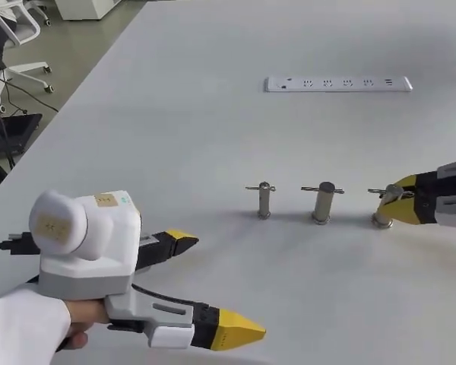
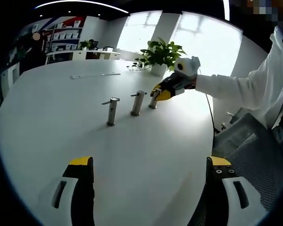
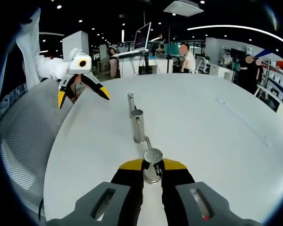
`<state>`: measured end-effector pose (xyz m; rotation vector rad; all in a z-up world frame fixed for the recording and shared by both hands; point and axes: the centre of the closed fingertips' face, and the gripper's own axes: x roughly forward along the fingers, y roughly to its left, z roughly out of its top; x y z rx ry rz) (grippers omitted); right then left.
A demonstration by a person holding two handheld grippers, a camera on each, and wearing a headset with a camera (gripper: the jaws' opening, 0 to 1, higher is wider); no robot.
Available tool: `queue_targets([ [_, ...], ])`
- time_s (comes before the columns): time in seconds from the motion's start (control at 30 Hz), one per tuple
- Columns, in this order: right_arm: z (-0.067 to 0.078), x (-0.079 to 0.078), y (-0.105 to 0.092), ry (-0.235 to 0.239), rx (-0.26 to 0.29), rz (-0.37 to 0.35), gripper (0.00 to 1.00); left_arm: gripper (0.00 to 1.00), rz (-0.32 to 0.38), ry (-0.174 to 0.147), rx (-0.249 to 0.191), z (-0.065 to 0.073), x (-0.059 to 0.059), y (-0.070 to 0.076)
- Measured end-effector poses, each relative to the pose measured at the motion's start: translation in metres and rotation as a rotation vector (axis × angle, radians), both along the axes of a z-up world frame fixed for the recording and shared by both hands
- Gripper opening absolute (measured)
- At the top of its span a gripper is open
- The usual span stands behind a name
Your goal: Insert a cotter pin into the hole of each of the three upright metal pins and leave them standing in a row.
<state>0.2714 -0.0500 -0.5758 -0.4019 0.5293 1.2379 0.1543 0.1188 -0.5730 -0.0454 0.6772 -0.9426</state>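
A wide white table [image 1: 213, 137] takes up most of the scene, with a white power strip [image 1: 338, 84] lying at its far side, well apart from the work.

The left gripper [image 1: 228, 287] hovers at the near left with its jaws spread wide and nothing between them. The right gripper [image 1: 390, 201] comes in from the right edge, and its jaws are clamped on the shaft of the right pin [image 3: 152, 165], just under the head.

The three metal pins stand upright in a row across the middle of the table: the left pin [image 1: 264, 201], the middle pin [image 1: 322, 204], and the right pin in the grip. A thin cotter pin [image 1: 257, 187] sticks sideways through the top of the left pin, and another [image 1: 313, 189] goes through the middle one. A similar wire [image 1: 378, 192] shows at the top of the right pin, though the jaws crowd it and I cannot tell whether it is fully seated.

The metal pins look solid, stiff and smooth, heavy for their size but tall on a narrow foot, so I judge that a sideways nudge could topple one. The shaft below the hole looks like the best place to hold, with firm pressure. The cotter pins are light, thin wire, likely springy and easy to bend or drop. They are probably best pinched at the looped end and pushed straight along the hole.
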Motion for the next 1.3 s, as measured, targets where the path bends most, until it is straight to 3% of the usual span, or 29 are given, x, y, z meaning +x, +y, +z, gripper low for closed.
queue_targets([
  [0.33, 0.001, -0.002, 0.001, -0.022, 0.001, 0.012, 0.09, 0.99, 0.001, 0.018, -0.005, -0.003, -0.002, -0.003],
  [0.4, -0.001, 0.002, -0.002, -0.017, 0.005, -0.002, 0.09, 0.99, 0.002, 0.009, -0.003, -0.002, -0.002, -0.004],
  [0.47, 0.003, 0.007, -0.003, -0.031, 0.029, -0.034, 0.15, 0.99, 0.000, 0.010, -0.013, 0.000, -0.003, -0.007],
  [0.53, 0.011, 0.009, -0.002, -0.043, 0.062, -0.057, 0.31, 0.99, -0.003, 0.004, -0.018, 0.002, -0.003, -0.009],
  [0.6, 0.019, 0.009, -0.003, -0.056, 0.067, -0.088, 0.34, 0.99, -0.007, -0.007, -0.020, 0.006, -0.003, -0.011],
  [0.67, 0.030, 0.004, -0.001, -0.068, 0.085, -0.096, 0.34, 0.99, -0.004, -0.022, -0.029, 0.011, -0.001, -0.012],
  [0.77, 0.049, -0.007, 0.003, -0.099, 0.129, -0.122, 0.48, 0.99, 0.016, -0.051, -0.044, 0.019, 0.005, -0.013],
  [0.9, 0.065, -0.027, 0.006, -0.091, 0.178, -0.146, 0.53, 0.99, 0.032, -0.076, -0.065, 0.029, 0.009, -0.013],
  [1.03, 0.068, -0.044, 0.004, -0.078, 0.182, -0.163, 0.61, 0.99, 0.035, -0.093, -0.068, 0.034, 0.010, -0.012],
  [1.3, 0.064, -0.068, -0.012, -0.013, 0.201, -0.272, 0.78, 0.99, 0.032, -0.101, -0.063, 0.037, 0.005, -0.009],
])
